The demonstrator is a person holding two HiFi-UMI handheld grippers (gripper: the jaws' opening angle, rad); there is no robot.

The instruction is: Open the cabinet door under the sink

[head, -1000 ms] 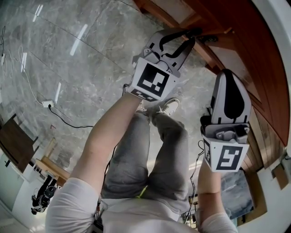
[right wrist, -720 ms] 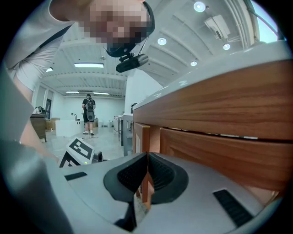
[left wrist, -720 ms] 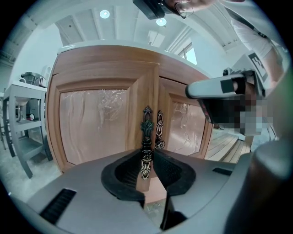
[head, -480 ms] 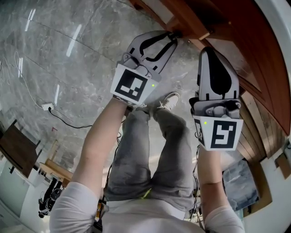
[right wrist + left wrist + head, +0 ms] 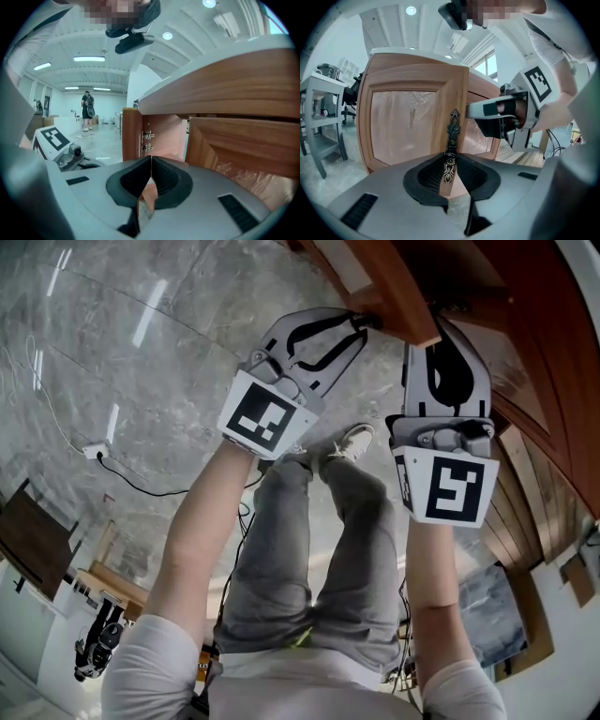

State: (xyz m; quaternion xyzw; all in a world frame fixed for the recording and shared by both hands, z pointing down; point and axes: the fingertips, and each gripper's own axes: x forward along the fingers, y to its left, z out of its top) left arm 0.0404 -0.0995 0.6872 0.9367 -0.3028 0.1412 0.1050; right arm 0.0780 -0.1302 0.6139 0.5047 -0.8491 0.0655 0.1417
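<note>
I find the left hand-held gripper (image 5: 450,159) clenched on the ornate dark metal handle (image 5: 453,129) of the wooden cabinet door (image 5: 408,126), with the handle's lower knob between the jaw tips. The door stands swung out from the cabinet, with its free edge and handle at 12 o'clock from the jaws. The right hand-held gripper (image 5: 151,158) has its jaws together and holds nothing. In the left gripper view it sits at 3 o'clock of the handle, just beside the door's free edge. Ahead of it the cabinet interior is exposed, with two metal hinges (image 5: 148,136) at 12 o'clock and a second wooden door (image 5: 243,140) at 3 o'clock. A grey stand (image 5: 323,89) is at 9 o'clock of the door. A white cable (image 5: 56,418) crosses the marble floor (image 5: 141,352). A person (image 5: 87,110) stands well apart in the background.
</note>
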